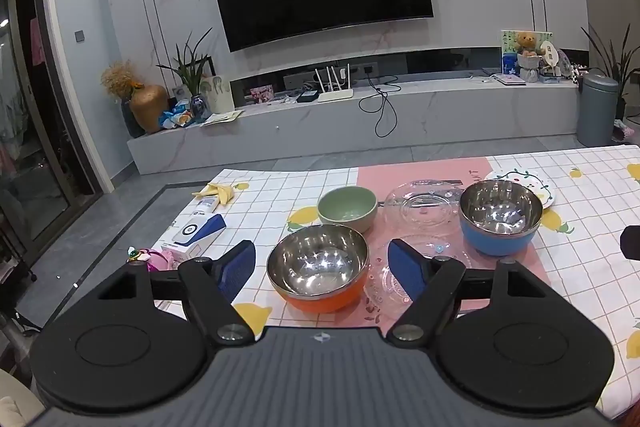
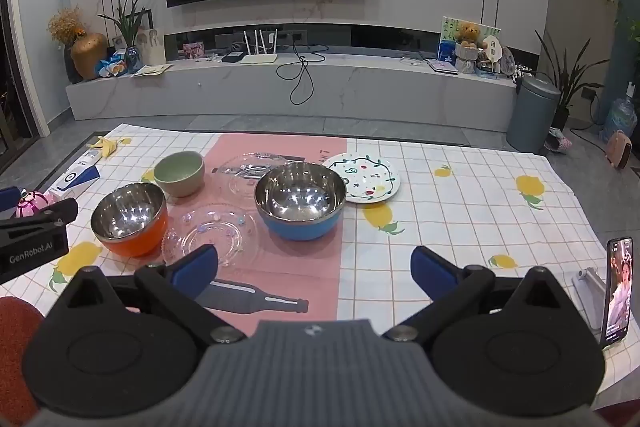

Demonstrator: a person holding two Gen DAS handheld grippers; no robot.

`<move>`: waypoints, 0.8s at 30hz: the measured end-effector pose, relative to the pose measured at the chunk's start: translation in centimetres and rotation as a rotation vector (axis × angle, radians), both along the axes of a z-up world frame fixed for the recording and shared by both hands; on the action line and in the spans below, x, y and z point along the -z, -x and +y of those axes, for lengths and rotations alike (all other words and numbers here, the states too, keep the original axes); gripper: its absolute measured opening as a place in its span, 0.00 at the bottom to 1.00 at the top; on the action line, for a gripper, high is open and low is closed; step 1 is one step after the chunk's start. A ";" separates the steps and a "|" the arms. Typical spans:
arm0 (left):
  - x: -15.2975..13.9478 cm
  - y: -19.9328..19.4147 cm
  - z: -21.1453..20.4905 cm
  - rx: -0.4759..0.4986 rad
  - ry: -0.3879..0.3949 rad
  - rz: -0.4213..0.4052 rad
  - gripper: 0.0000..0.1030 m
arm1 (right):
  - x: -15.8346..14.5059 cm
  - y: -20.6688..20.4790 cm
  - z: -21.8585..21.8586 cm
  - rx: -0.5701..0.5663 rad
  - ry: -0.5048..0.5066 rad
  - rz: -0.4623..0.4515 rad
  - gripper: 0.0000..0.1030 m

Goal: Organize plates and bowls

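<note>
Both claws, left (image 1: 322, 269) and right (image 2: 314, 267), hang wide open and empty above the desk (image 2: 460, 227). Nothing is stacked yet. I'd guess the left claw must pinch the orange bowl's (image 1: 320, 273) rim next.

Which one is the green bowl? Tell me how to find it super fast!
Look at the pink strip running down the middle of the checked tablecloth. At its far left edge, just behind the orange bowl, sits the green bowl. It is the smallest bowl and the only one that is matte, not shiny metal inside.
</note>
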State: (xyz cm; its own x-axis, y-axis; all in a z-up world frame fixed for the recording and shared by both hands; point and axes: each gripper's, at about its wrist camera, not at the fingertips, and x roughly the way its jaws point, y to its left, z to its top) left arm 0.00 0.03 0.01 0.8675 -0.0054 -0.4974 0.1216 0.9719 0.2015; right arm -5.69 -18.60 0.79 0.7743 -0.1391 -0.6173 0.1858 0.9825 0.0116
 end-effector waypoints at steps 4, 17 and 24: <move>0.0 -0.1 0.0 0.001 -0.001 0.004 0.86 | 0.0 0.0 0.0 -0.005 -0.002 0.008 0.98; 0.2 0.2 0.8 -0.018 -0.002 0.011 0.86 | -0.3 0.3 1.1 -0.028 0.022 0.009 0.98; 0.2 0.0 1.0 -0.027 0.001 0.016 0.86 | -0.1 0.1 1.3 -0.036 0.025 0.015 0.98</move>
